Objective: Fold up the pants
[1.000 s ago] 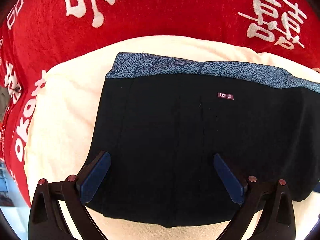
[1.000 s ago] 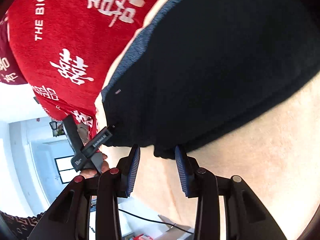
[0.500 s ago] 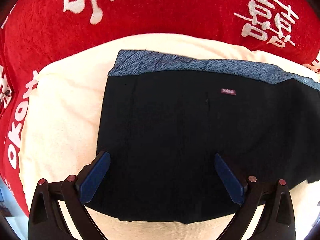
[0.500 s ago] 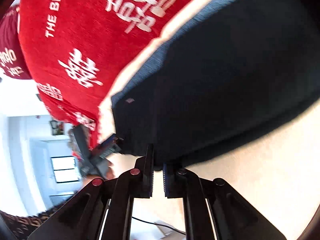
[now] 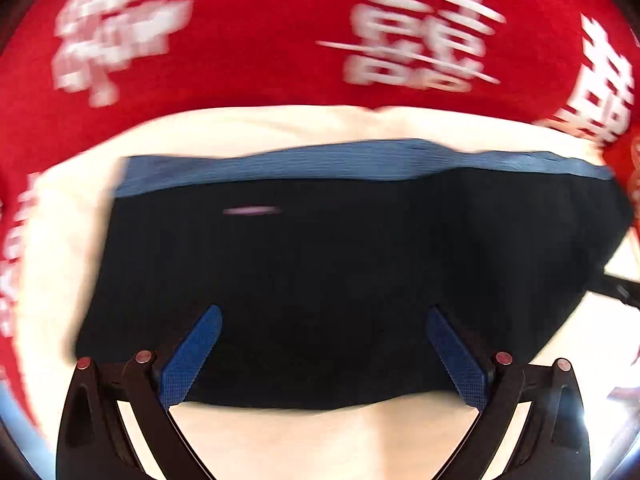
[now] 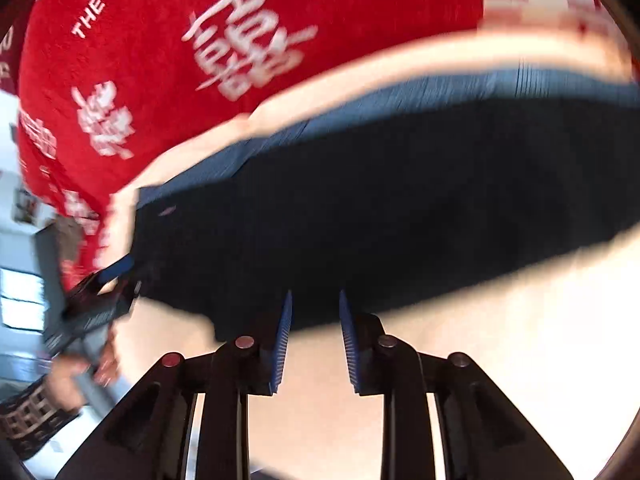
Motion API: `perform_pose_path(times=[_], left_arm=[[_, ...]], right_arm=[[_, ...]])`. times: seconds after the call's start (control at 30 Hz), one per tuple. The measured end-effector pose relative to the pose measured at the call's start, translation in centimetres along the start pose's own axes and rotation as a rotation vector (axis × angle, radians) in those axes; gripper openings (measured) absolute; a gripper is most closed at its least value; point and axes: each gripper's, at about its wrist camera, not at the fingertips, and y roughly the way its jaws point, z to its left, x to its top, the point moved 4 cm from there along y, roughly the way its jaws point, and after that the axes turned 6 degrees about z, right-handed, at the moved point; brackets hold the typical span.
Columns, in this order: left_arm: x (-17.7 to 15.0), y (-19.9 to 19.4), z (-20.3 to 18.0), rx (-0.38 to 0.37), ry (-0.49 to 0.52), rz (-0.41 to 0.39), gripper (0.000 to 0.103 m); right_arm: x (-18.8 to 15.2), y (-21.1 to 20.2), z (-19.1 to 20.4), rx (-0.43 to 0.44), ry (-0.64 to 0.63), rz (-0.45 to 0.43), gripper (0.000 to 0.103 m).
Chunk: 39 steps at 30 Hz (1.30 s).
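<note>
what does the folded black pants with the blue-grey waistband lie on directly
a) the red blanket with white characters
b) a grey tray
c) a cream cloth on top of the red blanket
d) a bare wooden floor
c: the folded black pants rest on the cream cloth, which shows around their edges, with the red blanket beyond it.

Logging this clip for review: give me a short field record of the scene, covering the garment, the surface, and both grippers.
garment: black pants, lying flat in a folded block, blue-grey waistband at the far edge
label: small tag below the waistband, blurred
surface: cream cloth over a red blanket with white characters
left gripper: wide open above the pants, nothing held
right gripper: at the near edge of the pants, jaws narrowly apart and opening, no cloth between them
image quality: motion blur in both views
</note>
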Motion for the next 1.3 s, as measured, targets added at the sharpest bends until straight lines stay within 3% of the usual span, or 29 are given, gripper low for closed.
perform_pose_path(times=[0.07, 0.1, 0.13, 0.17, 0.3, 0.47, 0.6, 0.63, 0.7, 0.73, 0.8, 0.87, 0.93, 1.0, 1.1, 1.3], left_arm=[[0.2, 2.3, -2.9, 0.005, 0.027, 0.027, 0.103], [-0.4, 4.0, -4.0, 0.039, 0.052, 0.064, 0.103], [-1.8, 4.9, -4.3, 0.073, 0.061, 0.065, 0.103], [-2.2, 4.5, -4.1, 0.071, 0.041, 0.007, 0.103], [-1.8, 3.5, -3.4, 0.082, 0.028, 0.091, 0.103], [4.9, 1.4, -6.0, 0.050, 0.071, -0.033, 0.103], [9.0, 5.2, -8.0, 0.082, 0.058, -0.043, 0.103], [9.5, 6.7, -7.9, 0.128, 0.048, -0.029, 0.103], [10.7, 7.9, -6.9, 0.120, 0.001, -0.060, 0.103], [11.1, 8.2, -6.3, 0.152, -0.013, -0.067, 0.103], [11.8, 8.7, -4.7, 0.189, -0.026, -0.071, 0.103], [12.2, 9.4, -2.6, 0.255, -0.054, -0.041, 0.103], [12.1, 8.8, -0.9, 0.273, -0.102, -0.026, 0.103], [11.6, 7.1, 0.4, 0.263, -0.137, -0.035, 0.103], [9.3, 3.8, 0.1, 0.230, -0.127, -0.065, 0.103], [3.9, 1.7, -7.0, 0.156, 0.029, -0.011, 0.103]], right_arm=[[1.1, 1.6, -2.2, -0.087, -0.009, 0.038, 0.027], [0.6, 2.4, -3.3, -0.075, 0.013, 0.068, 0.027], [0.4, 2.0, -3.6, -0.036, 0.025, 0.032, 0.027], [-0.3, 1.5, -4.1, -0.004, 0.048, 0.014, 0.027], [-1.0, 0.0, -4.2, 0.038, 0.092, 0.064, 0.027], [4.9, -1.7, -3.8, 0.023, -0.030, -0.042, 0.027], [9.8, 1.5, -5.3, -0.006, -0.033, -0.022, 0.027], [10.4, 2.4, -5.9, -0.022, -0.034, -0.015, 0.026], [11.8, 3.1, -7.2, -0.050, -0.026, -0.046, 0.019], [12.3, 3.0, -7.9, -0.059, -0.022, -0.069, 0.017], [13.6, 2.4, -9.8, -0.155, -0.010, -0.118, 0.017], [14.5, 2.1, -11.7, -0.176, 0.012, -0.135, 0.017], [15.3, 1.5, -13.8, -0.230, 0.053, -0.127, 0.018], [15.2, -0.2, -15.2, -0.235, 0.112, -0.134, 0.022], [13.2, -3.1, -15.8, -0.166, 0.156, -0.150, 0.027], [4.8, -5.5, -14.9, -0.165, 0.155, -0.115, 0.051]])
